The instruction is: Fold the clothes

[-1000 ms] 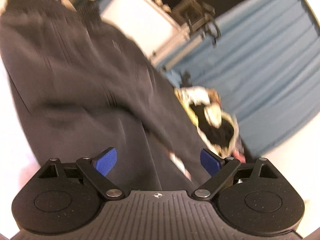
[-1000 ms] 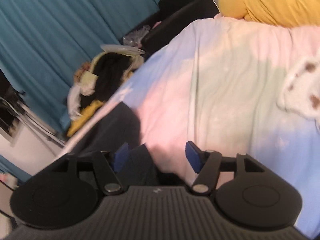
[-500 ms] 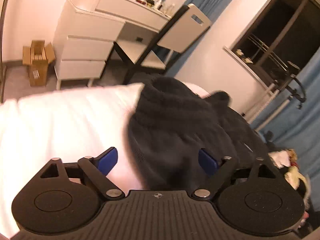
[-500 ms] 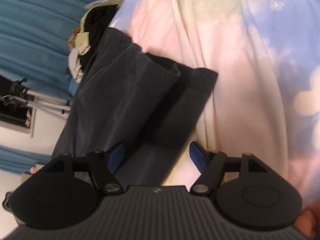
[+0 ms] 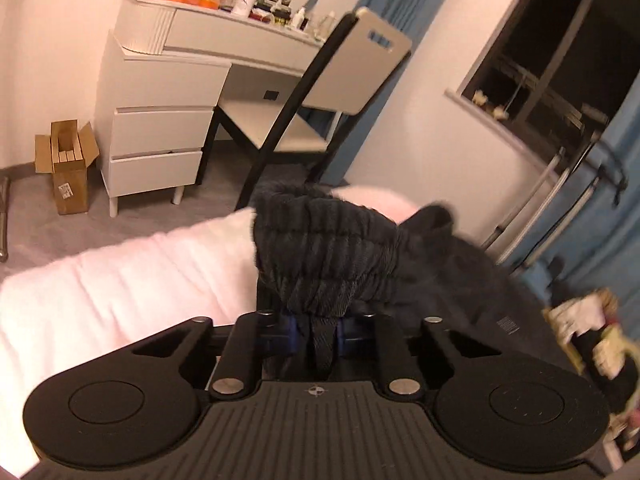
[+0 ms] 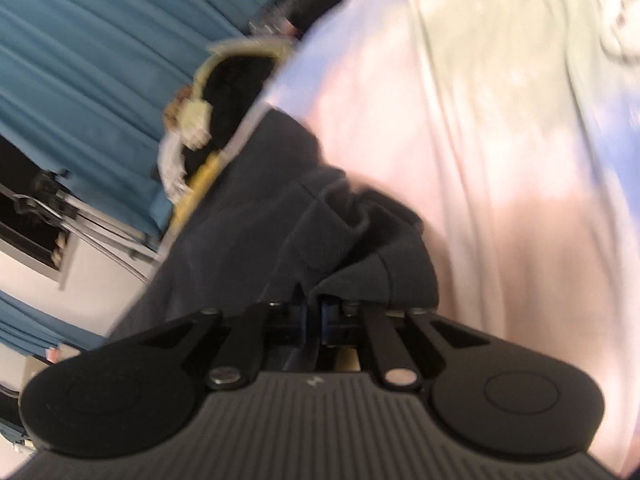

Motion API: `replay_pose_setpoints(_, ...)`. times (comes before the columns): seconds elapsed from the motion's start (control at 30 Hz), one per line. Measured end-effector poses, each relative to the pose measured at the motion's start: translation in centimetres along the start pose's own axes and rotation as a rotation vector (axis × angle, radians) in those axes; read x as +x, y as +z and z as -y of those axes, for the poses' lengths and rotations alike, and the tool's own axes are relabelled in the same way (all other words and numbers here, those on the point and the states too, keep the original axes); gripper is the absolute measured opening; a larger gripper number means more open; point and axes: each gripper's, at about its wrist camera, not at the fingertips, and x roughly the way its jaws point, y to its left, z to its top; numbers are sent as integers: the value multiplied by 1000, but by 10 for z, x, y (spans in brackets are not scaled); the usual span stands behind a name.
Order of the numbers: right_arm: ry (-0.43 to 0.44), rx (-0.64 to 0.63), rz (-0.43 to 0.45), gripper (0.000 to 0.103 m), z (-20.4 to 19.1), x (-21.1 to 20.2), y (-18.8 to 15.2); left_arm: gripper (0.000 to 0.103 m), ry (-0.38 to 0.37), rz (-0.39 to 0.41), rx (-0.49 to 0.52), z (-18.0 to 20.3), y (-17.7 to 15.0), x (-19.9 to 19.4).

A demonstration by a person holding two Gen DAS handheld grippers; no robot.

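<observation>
**Both jaws clamped on the trousers**

My left gripper (image 5: pixel 318 330) has its jaws pinched on the ribbed waistband of the dark trousers (image 5: pixel 332 256); my right gripper (image 6: pixel 314 316) has its jaws clamped on a hem fold; the trousers (image 6: pixel 248 240) lie across the bed (image 6: pixel 500 140), near its edge.

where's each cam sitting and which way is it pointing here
Left wrist: sits on the left gripper, looking along its fingers at the dark pants waistband pinched between them, with the white desk and chair beyond the bed; only the gripper shows.
Right wrist: sits on the right gripper, looking across the pastel bedsheet toward the blue curtain; its fingers close on the pants' other end.
Shared: the same pants, the bed, and the clothes basket.
</observation>
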Motion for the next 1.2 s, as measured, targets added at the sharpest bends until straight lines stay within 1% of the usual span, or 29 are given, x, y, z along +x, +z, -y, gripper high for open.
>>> replay_pose_setpoints(0.1, 92, -65, 135, 5, -13, -26, 10, 11, -54, -23, -91, 4, 22, -37)
replay_pose_setpoints(0.13, 119, -90, 193, 5, -16, -41, 12, 8, -78, -39, -135, 3, 29, -50)
replay_pose_setpoints(0.2, 167, -142, 316, 5, -21, -74, 15, 7, -111, -84, -222, -2, 36, -72)
replay_pose_setpoints(0.27, 117, -82, 353, 5, -7, -95, 20, 7, -118, -115, -258, -10, 34, -83)
replay_pose_setpoints(0.3, 79, -7, 326, 6, 10, -105, 20, 7, -108, -117, -253, -14, 29, -87)
replay_pose_setpoints(0.33, 36, 85, 270, 7, 31, -109, 20, 7, -96, -120, -250, -20, 22, -89)
replay_pose_setpoints(0.4, -80, 310, 118, 8, 81, -104, 13, 7, -57, -135, -263, -37, 1, -83)
replay_pose_setpoints(0.47, -138, 501, 1, 8, 119, -96, 2, 7, -13, -161, -273, -53, -18, -73)
replay_pose_setpoints(0.5, -134, 509, -2, 7, 124, -96, 3, 7, 4, -172, -274, -61, -28, -68)
replay_pose_setpoints(0.53, -122, 457, 22, 7, 119, -99, 7, 7, 14, -178, -272, -67, -36, -64)
replay_pose_setpoints(0.57, -83, 411, 54, 6, 112, -106, 9, 7, 7, -169, -256, -69, -39, -64)
replay_pose_setpoints(0.6, -29, 356, 107, 5, 104, -114, 11, 7, -2, -159, -230, -69, -38, -68)
replay_pose_setpoints(0.63, 26, 297, 164, 5, 95, -123, 13, 7, -13, -153, -226, -68, -33, -72)
replay_pose_setpoints(0.7, 137, 178, 278, 5, 76, -140, 16, 7, -50, -160, -245, -68, -22, -80)
replay_pose_setpoints(0.73, 138, 162, 301, 5, 75, -146, 16, 7, -57, -155, -225, -66, -17, -82)
replay_pose_setpoints(0.77, 127, 156, 316, 5, 76, -151, 15, 7, -60, -147, -195, -64, -15, -84)
replay_pose_setpoints(0.8, 70, 177, 290, 5, 82, -152, 13, 7, -61, -142, -164, -62, -15, -85)
replay_pose_setpoints(0.87, -73, 315, 163, 10, 107, -137, 5, 7, -35, -149, -66, -57, -22, -81)
replay_pose_setpoints(0.93, -150, 430, 80, 12, 133, -132, -3, 9, -8, -158, 52, -48, -37, -76)
replay_pose_setpoints(0.97, -185, 485, 41, 13, 145, -130, -7, 10, -8, -169, 86, -45, -43, -74)
replay_pose_setpoints(1.0, -197, 485, 46, 17, 147, -133, -6, 16, -4, -175, 104, -44, -48, -74)
replay_pose_setpoints(1.03, -210, 461, 69, 32, 143, -138, -6, 26, 4, -178, 126, -42, -52, -75)
replay_pose_setpoints(1.07, -223, 435, 94, 42, 140, -144, -5, 33, 4, -184, 155, -40, -56, -78)
replay_pose_setpoints(1.1, -237, 410, 125, 56, 128, -146, -6, 55, 4, -189, 184, -39, -59, -80)
replay_pose_setpoints(1.13, -249, 386, 161, 59, 121, -148, -7, 72, 3, -186, 216, -36, -61, -85)
replay_pose_setpoints(1.17, -261, 362, 198, 59, 114, -149, -8, 76, 4, -169, 253, -33, -64, -92)
replay_pose_setpoints(1.2, -270, 353, 227, 62, 103, -145, -8, 78, 6, -152, 292, -29, -67, -100)
